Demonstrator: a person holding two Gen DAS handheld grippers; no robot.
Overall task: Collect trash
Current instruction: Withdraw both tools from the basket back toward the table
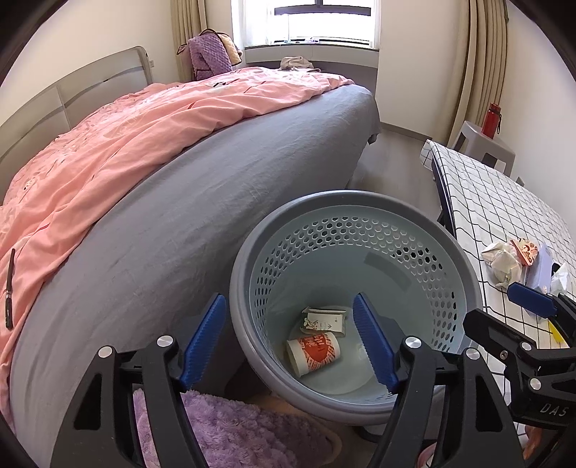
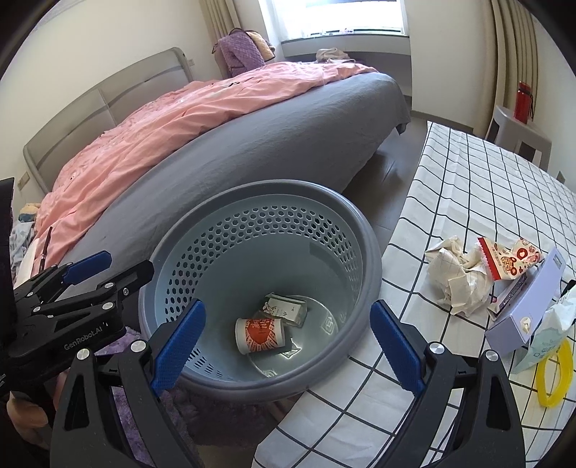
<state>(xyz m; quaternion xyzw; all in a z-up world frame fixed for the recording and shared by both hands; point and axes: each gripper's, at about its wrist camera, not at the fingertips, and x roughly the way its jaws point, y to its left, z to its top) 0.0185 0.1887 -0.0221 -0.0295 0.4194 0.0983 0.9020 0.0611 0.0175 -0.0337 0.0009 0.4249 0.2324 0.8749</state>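
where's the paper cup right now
In both wrist views the paper cup lies on its side at the bottom of the grey basket, beside a small carton.

bed [image 1: 223, 172] left, grey sheet | pink duvet [image 1: 118, 144] rumpled across it | grey headboard [image 2: 108, 93] far left | purple blanket [image 1: 210, 54] heaped at far corner by window [image 1: 306, 21] | red bottle [image 2: 523, 97] upright on grey stool [image 2: 522, 133], far right | beige curtains [image 1: 482, 54] right | purple fluffy rug [image 1: 230, 428] near, on floor
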